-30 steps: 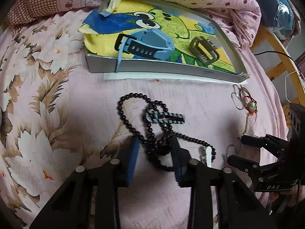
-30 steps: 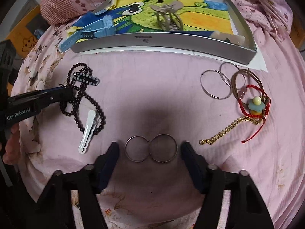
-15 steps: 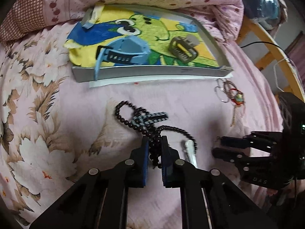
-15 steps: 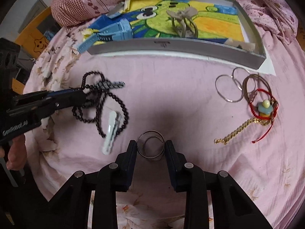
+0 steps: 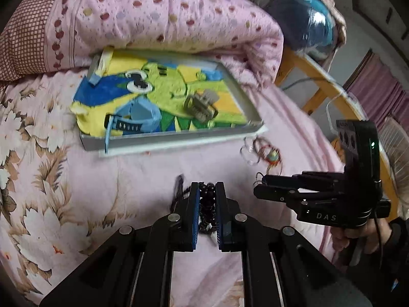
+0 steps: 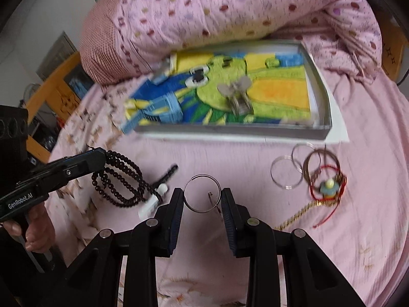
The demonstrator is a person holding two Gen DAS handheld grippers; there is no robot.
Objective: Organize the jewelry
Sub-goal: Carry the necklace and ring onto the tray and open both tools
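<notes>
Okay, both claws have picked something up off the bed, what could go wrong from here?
1. The black bead necklace hangs in loose loops from the left claw; near the white hair clip and dark clip, it could snag and drag them.
2. The right claw pinches the thin metal hoops only at their edges, so they may pivot or slip out on the way to the tray.

I count one black bead necklace [image 6: 120, 181], one tray [image 6: 230, 130], one hair claw [image 6: 236, 94]. Loose rings [image 6: 294, 168]: three (blurred), plus one gold chain [image 6: 294, 217].
</notes>
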